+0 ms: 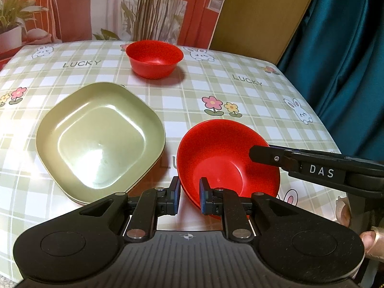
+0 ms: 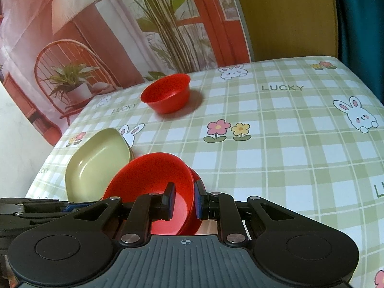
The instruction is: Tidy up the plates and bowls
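A stack of red bowls sits tilted near the table's front, next to a stack of green square plates. A single red bowl stands far back. My left gripper straddles the near rim of the red stack, one finger inside, one outside, with a gap showing. My right gripper straddles the top red bowl's rim, also with a gap; it shows in the left wrist view as a black finger over the bowl's right rim. The green plates and the far bowl show in the right wrist view.
The table has a green checked cloth with rabbits and flowers. A printed backdrop hangs behind it and a teal curtain at the right. The table's right edge is close to the bowls.
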The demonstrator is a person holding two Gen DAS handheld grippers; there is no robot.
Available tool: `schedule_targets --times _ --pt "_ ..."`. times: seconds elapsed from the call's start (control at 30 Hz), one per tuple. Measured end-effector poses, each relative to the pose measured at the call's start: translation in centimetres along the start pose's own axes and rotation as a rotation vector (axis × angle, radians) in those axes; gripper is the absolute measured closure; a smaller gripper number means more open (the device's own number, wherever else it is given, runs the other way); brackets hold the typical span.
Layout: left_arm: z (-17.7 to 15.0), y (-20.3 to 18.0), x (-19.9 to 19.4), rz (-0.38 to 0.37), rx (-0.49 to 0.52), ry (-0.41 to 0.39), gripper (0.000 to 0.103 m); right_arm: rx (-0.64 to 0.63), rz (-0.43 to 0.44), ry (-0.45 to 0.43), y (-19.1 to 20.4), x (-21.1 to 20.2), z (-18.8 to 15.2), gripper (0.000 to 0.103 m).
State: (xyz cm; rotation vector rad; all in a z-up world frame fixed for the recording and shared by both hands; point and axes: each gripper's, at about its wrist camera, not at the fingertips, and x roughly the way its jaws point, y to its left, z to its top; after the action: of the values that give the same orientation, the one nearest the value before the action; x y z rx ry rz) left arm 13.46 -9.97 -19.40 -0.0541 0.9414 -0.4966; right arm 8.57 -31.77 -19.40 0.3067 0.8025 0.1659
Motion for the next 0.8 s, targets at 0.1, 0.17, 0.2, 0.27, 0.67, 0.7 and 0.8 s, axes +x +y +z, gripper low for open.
schedule_targets --times 0.1,0.17,0.2,0.27,0.67,0.7,0.8 --pt "-0.09 0.01 -0.04 -0.004 -0.002 0.000 0.086 -0.009 -0.006 0.004 0.15 0.09 0.00 0.086" --pt "-0.15 0.11 -0.07 -0.004 -0.007 0.000 0.085 -0.024 -0.013 0.006 0.31 0.17 0.00 0.086" --pt "-0.14 0.16 -0.03 -0.007 -0.010 0.002 0.085 -0.035 -0.018 0.006 0.42 0.18 -0.01 0.086" --pt "-0.18 0.23 0.02 -0.010 -0.015 0.004 0.085 -0.051 -0.024 0.005 0.62 0.18 -0.05 0.086" --pt "-0.32 0.51 -0.06 -0.011 -0.031 -0.003 0.083 -0.059 -0.026 0.003 0.75 0.02 -0.05 0.084" --pt "-0.30 0.53 -0.11 -0.010 -0.033 -0.006 0.083 -0.061 -0.028 0.002 0.75 -0.01 -0.06 0.083" --pt "-0.28 0.56 -0.15 -0.009 -0.037 -0.011 0.083 -0.062 -0.028 0.003 0.74 0.00 -0.06 0.083"
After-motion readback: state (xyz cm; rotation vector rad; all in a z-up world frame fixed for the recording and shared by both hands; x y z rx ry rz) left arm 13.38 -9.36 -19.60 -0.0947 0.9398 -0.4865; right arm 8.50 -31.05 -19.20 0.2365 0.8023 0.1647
